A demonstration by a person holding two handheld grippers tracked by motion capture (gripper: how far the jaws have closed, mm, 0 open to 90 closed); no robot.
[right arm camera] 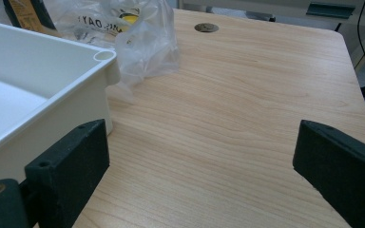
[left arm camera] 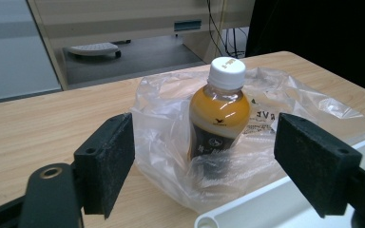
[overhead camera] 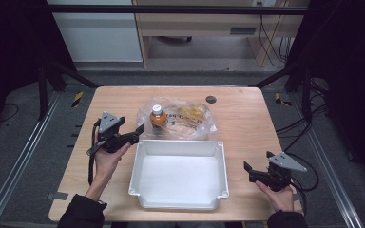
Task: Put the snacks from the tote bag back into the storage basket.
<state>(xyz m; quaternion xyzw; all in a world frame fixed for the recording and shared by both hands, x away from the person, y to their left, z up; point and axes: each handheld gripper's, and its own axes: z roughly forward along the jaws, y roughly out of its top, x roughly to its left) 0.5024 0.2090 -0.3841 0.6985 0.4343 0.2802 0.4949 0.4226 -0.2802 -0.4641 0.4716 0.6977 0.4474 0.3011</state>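
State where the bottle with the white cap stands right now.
In the high view the bottle stands upright inside the clear plastic bag, just beyond the white tray, ahead of the left gripper.

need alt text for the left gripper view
A small bottle of orange drink with a white cap stands upright in a clear plastic bag on a wooden table, framed by the open jaws of the left hand-held gripper. A white tray's rim shows at lower right.

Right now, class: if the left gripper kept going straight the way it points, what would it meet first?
Probably the clear plastic bag wrapped around the standing bottle, which sits centred between the open jaws of the left gripper. The bottle follows just behind the plastic, though exact depth is hard to judge.
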